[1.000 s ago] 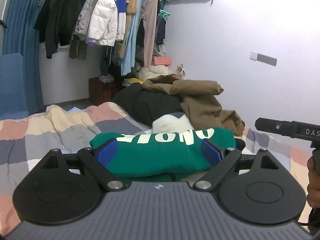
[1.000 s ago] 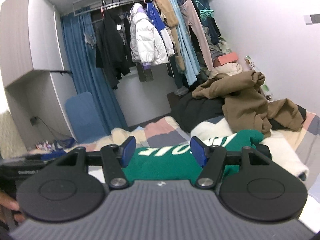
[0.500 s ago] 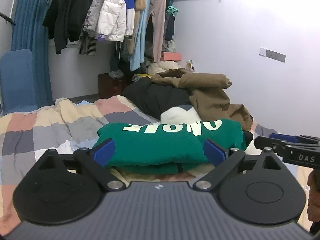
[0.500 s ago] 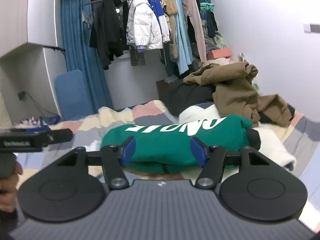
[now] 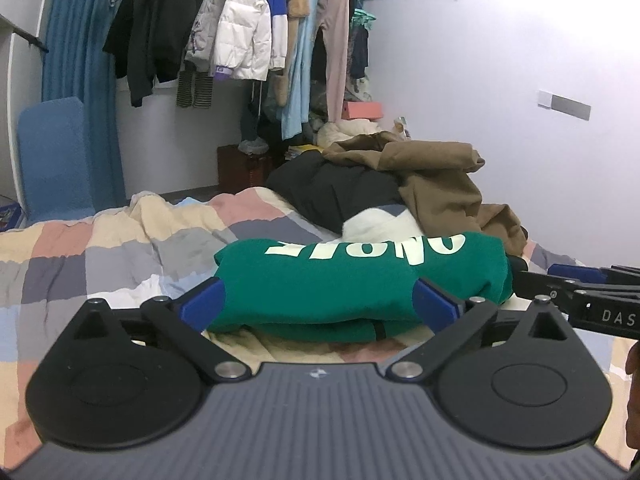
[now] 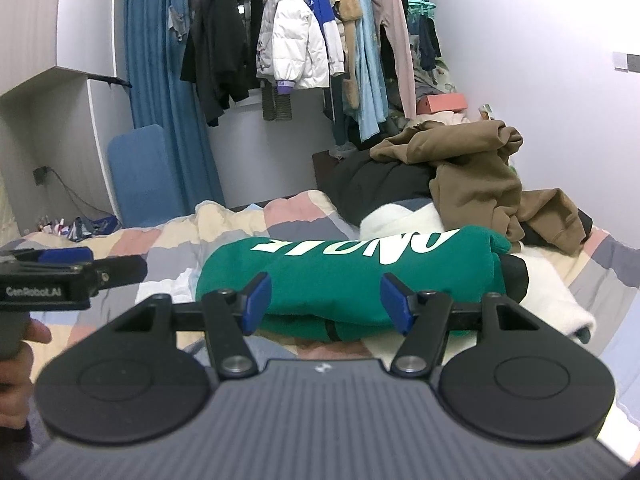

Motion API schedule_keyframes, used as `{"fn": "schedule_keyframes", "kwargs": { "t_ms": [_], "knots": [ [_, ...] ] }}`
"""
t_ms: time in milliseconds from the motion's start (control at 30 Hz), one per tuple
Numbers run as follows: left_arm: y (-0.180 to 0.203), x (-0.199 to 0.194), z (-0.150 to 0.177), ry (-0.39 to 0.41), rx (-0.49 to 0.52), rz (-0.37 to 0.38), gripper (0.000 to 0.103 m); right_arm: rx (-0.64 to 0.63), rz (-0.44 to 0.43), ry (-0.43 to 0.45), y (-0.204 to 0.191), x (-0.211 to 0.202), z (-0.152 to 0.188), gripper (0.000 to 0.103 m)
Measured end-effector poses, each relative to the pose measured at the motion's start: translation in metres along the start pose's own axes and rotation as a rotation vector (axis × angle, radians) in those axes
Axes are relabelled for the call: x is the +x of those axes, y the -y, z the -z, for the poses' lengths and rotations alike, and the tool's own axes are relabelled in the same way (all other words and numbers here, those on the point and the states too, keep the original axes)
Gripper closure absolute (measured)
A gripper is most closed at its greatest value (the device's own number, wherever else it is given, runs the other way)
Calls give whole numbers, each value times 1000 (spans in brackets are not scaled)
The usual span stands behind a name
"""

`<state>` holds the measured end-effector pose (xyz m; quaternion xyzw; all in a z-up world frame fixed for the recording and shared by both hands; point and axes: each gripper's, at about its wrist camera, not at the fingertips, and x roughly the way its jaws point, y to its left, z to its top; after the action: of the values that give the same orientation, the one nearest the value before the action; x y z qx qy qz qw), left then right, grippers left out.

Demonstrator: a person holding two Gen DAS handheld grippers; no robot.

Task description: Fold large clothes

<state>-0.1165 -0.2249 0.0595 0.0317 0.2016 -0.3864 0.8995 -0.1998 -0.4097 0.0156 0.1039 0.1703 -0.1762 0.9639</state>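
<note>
A: Start at the left edge of the left wrist view.

B: A blue curtain (image 5: 80, 92) hangs in the upper left, with a blue chair back (image 5: 52, 160) below it. Right of that, upper centre, a clothes rail carries a black coat (image 5: 156, 28) and a white puffer jacket (image 5: 240, 36).

A: And the middle?

B: The checked quilt (image 5: 100, 252) covers the bed across the centre. On it lies the green sweatshirt (image 5: 360, 276), folded into a thick bundle, its white lettering upside down. The left gripper (image 5: 318, 304) fills the bottom of the frame with its blue pads spread wide, holding nothing; the bundle lies just beyond them.

A: Behind it?

B: A heap of loose clothes at centre right: a black garment (image 5: 336, 196), a brown hoodie (image 5: 436, 188) on top, something white between them. At the right edge the right gripper comes in sideways near the sweatshirt's end.

A: Any containers?

B: A pink box (image 5: 362, 111) sits behind the heap by the wall; its contents are hidden.

A: The right wrist view?

B: The left gripper shows at the left edge. In the centre the right gripper (image 6: 326, 302) has its blue fingers (image 6: 256, 300) parted and free, low in the frame, with the folded green bundle lying past them on the quilt. The brown hoodie is piled at the right.
</note>
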Motion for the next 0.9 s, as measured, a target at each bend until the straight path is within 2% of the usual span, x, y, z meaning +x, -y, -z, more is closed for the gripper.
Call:
{"fn": "schedule_keyframes", "kwargs": {
  "t_ms": [900],
  "knots": [
    [-5, -14, -5, 19, -7, -24, 0, -16, 27, -14, -7, -2, -1, 40]
  ]
}}
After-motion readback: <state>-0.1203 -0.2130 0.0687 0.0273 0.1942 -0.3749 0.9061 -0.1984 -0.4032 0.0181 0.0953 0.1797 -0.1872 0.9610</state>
